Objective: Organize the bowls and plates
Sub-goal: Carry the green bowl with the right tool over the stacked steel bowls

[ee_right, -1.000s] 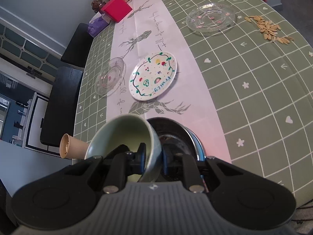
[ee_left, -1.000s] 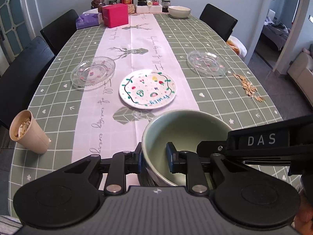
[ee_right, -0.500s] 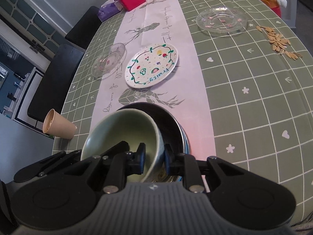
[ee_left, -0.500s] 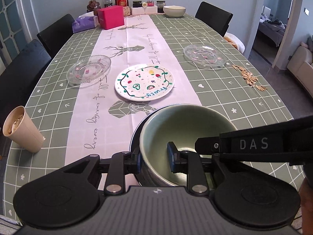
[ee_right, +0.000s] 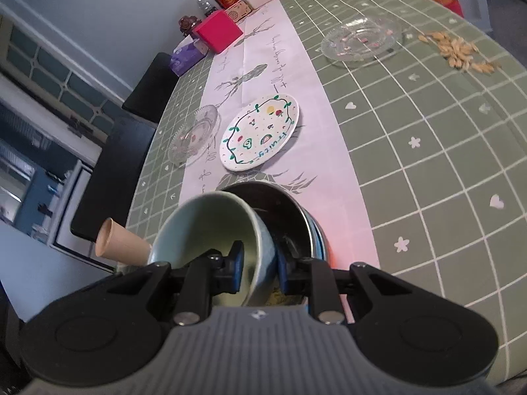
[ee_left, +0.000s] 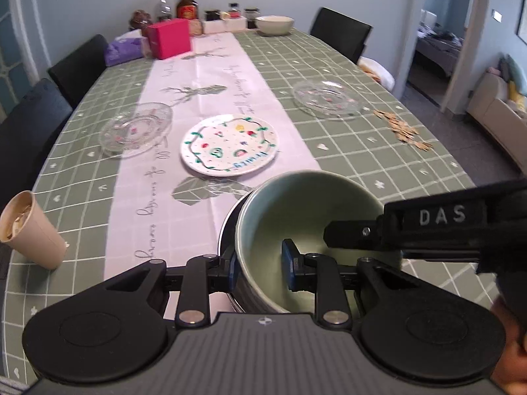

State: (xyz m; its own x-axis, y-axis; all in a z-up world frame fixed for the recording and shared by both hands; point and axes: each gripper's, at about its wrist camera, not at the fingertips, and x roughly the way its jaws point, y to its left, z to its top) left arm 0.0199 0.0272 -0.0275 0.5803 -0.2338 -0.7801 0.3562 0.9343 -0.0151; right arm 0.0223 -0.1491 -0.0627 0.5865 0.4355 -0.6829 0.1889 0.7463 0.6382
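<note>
Green bowl [ee_left: 306,227] gripped at near rim by left gripper [ee_left: 260,266] and far rim by right gripper [ee_right: 258,271], fingers closed either side of wall, over dark bowl [ee_right: 286,210] on surface [ee_left: 378,151]; lowering level and centred judged best before release.

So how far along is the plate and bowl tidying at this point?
Early. Done: little, a dark bowl on a blue dish at the near edge. In hand: the left gripper and right gripper both clamp the green bowl's rim, tilted over that stack. Left: the painted plate, two glass plates and the far bowl.
</note>
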